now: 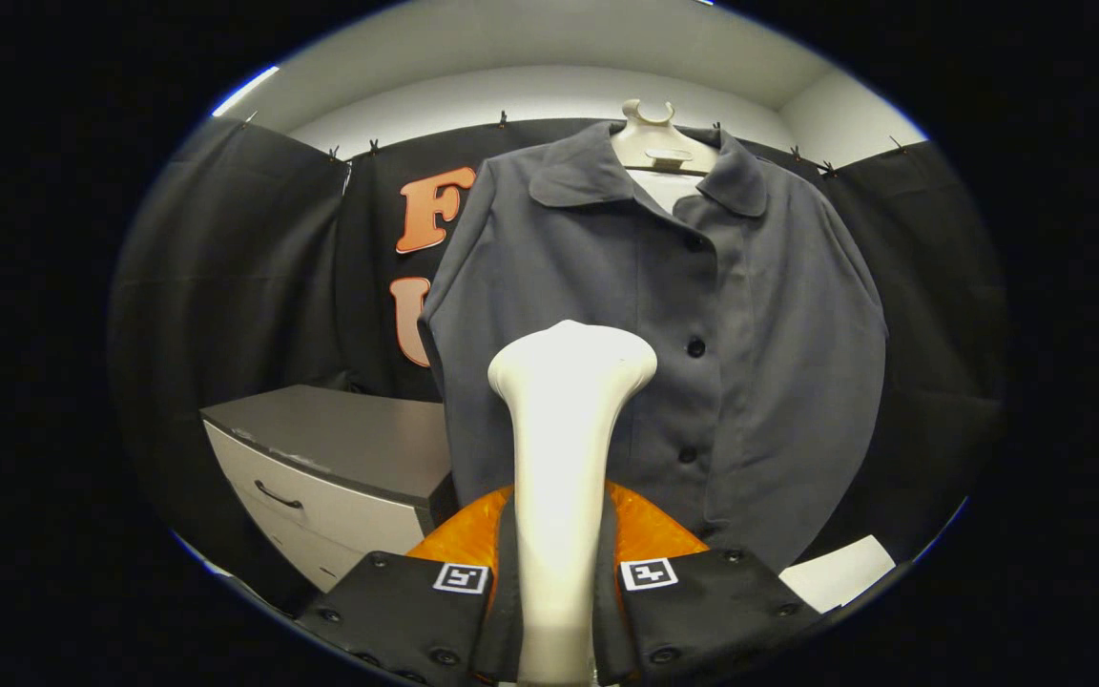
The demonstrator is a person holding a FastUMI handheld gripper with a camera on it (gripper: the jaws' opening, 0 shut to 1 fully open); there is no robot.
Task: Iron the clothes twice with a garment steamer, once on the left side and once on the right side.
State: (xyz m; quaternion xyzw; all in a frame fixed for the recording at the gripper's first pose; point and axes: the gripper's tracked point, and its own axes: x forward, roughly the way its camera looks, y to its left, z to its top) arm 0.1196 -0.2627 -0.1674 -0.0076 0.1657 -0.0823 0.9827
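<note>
The claw [559, 582] is closed on the handle of a pale steamer [564, 448], both fingers pressing its sides. The steamer stands upright between them, its wide head aimed at a grey buttoned shirt [664, 334]. The shirt hangs on a hanger [653, 138] just beyond the head, in front of the black cloth wall. The head sits low, over the side of the shirt left of the button line; whether it touches the cloth cannot be told. A cabinet [330, 477] with a drawer stands to the left, beside the shirt's hem.

Risks, as a judgement: the smooth handle could twist in the grip, or a hard push could swing the shirt away on its hanger, so the head skims past without pressing.
</note>
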